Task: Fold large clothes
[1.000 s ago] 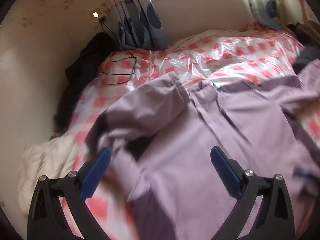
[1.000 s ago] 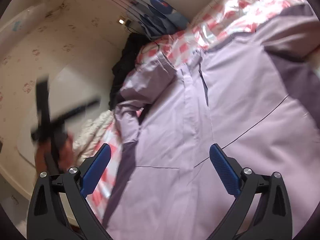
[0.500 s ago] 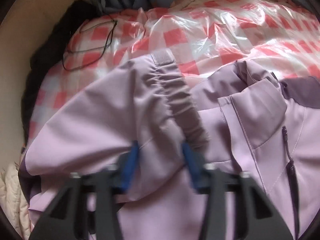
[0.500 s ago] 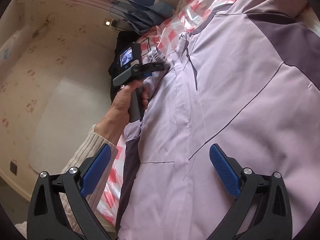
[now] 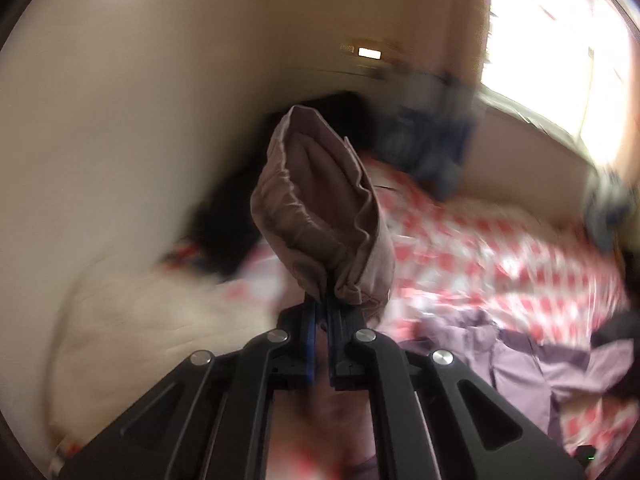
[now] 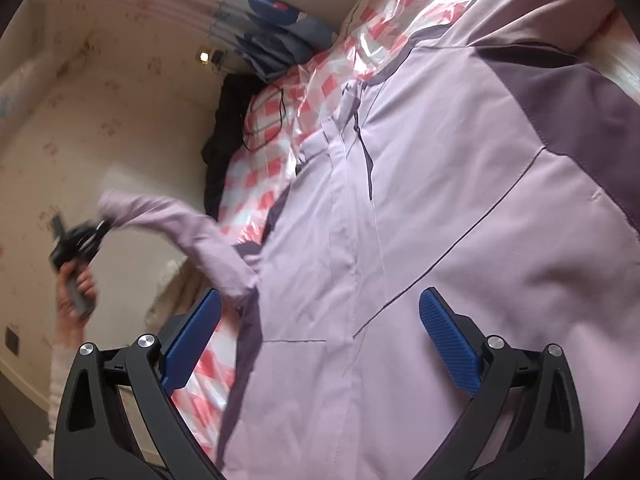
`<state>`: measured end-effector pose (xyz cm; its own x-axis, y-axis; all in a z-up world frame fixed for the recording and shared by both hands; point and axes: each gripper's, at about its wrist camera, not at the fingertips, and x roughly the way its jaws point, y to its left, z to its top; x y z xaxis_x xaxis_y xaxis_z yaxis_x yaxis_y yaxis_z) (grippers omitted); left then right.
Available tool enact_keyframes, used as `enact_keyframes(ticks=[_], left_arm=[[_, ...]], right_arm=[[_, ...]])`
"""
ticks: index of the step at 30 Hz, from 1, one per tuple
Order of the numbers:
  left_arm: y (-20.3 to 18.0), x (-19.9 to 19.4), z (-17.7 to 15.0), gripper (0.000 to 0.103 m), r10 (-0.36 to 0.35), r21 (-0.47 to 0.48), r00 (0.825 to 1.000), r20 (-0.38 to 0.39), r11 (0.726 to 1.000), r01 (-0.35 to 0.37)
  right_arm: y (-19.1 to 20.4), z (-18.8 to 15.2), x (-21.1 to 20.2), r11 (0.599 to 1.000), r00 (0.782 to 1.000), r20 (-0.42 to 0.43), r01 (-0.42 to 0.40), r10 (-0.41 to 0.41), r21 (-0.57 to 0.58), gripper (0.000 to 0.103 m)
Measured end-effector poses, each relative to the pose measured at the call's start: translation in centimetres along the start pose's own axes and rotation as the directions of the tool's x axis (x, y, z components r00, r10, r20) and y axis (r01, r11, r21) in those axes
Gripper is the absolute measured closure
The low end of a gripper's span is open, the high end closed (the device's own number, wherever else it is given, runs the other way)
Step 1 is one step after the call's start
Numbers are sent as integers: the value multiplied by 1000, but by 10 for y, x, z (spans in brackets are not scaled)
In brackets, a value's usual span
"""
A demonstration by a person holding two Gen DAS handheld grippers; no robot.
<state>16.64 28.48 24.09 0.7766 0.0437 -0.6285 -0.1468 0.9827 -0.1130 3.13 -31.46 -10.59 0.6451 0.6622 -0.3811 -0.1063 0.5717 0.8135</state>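
A large lilac jacket (image 6: pixel 420 208) with dark purple panels lies front up on the bed. My left gripper (image 5: pixel 323 304) is shut on the jacket's sleeve cuff (image 5: pixel 320 208) and holds it up in the air. In the right wrist view the left gripper (image 6: pixel 102 227) has the sleeve (image 6: pixel 180 224) stretched out to the left, off the bed's side. My right gripper (image 6: pixel 320 320) is open and empty, hovering over the jacket's lower front.
The bed has a red and white checked cover (image 6: pixel 264 168) under clear plastic. Dark clothes (image 6: pixel 220 148) lie by the wall. A blue patterned curtain (image 6: pixel 272 40) hangs at the bed's head. A white quilted item (image 5: pixel 132 320) lies at the bed's left side.
My left gripper has closed on the sleeve cuff and pulled it up and out to the left, away from the jacket body. My right gripper has stayed open over the jacket.
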Motion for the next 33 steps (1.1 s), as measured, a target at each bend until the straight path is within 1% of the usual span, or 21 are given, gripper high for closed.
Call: enact_keyframes(ticks=[3, 4, 5, 7, 8, 11, 13, 14, 15, 16, 17, 19, 21, 23, 25, 26, 27, 28, 29, 31, 33], left_arm=[[113, -11, -15, 98, 126, -188, 985, -115, 971, -146], [148, -15, -24, 98, 180, -250, 972, -154, 944, -214], [187, -28, -36, 98, 245, -321, 952, -186, 900, -294], [220, -51, -50, 98, 235, -401, 958, -166, 871, -283], [227, -71, -56, 98, 265, -403, 954, -139, 865, -299], [198, -106, -57, 98, 235, -313, 972, -25, 921, -231], [144, -118, -63, 96, 126, -191, 991, 37, 975, -116], [101, -112, -71, 92, 19, -102, 999, 45, 995, -15], [65, -97, -77, 67, -61, -41, 998, 33, 997, 62], [44, -86, -82, 33, -99, -5, 995, 19, 995, 99], [11, -65, -93, 28, -142, 44, 990, -1, 989, 142], [-49, -13, -119, 28, -193, 135, 978, -73, 970, 201], [-80, 39, -141, 28, -166, 163, 976, -137, 969, 188], [-85, 77, -158, 28, -130, 144, 978, -163, 977, 154], [-62, 122, -171, 29, -5, 119, 981, -193, 993, 29], [-47, 140, -177, 31, 45, 112, 975, -219, 993, -21], [-27, 158, -188, 43, 76, 91, 957, -280, 994, -52], [-11, 157, -197, 54, 79, 57, 947, -311, 996, -65], [-2, 153, -198, 57, 64, 5, 949, -308, 998, -66], [-10, 127, -198, 55, 54, -51, 963, -264, 996, -70], [-41, 91, -209, 45, 17, 19, 980, -199, 1000, -13]], right_arm=[[2, -4, 5, 999, 999, -13, 36, -36, -31, 7], [1, -7, 8, 998, 998, -23, 50, -51, -41, 7], [1, -9, 11, 997, 997, -28, 66, -68, -50, 7], [1, -13, 14, 994, 996, -30, 87, -89, -65, 7], [1, -15, 15, 992, 995, -30, 97, -100, -75, 7], [3, -18, 17, 989, 993, -24, 115, -117, -92, 7], [4, -20, 19, 986, 991, -21, 130, -132, -104, 7], [5, -21, 20, 984, 990, -20, 138, -141, -111, 7], [6, -21, 21, 983, 989, -20, 144, -147, -116, 7], [6, -23, 22, 981, 988, -22, 151, -155, -122, 7], [6, -24, 23, 980, 987, -24, 154, -158, -125, 7], [4, -23, 23, 982, 988, -27, 147, -151, -118, 7], [1, -21, 22, 985, 989, -33, 138, -142, -104, 7], [0, -21, 23, 986, 989, -38, 138, -142, -96, 7], [0, -20, 26, 983, 986, -53, 153, -159, -97, 7], [0, -19, 29, 981, 983, -63, 165, -172, -97, 7], [0, -19, 31, 980, 981, -72, 173, -181, -99, 7], [1, -19, 33, 978, 978, -83, 183, -192, -105, 7], [1, -19, 33, 976, 977, -88, 187, -197, -110, 7], [2, -18, 30, 979, 979, -87, 177, -187, -102, 7], [5, -18, 25, 981, 983, -68, 165, -172, -103, 7]])
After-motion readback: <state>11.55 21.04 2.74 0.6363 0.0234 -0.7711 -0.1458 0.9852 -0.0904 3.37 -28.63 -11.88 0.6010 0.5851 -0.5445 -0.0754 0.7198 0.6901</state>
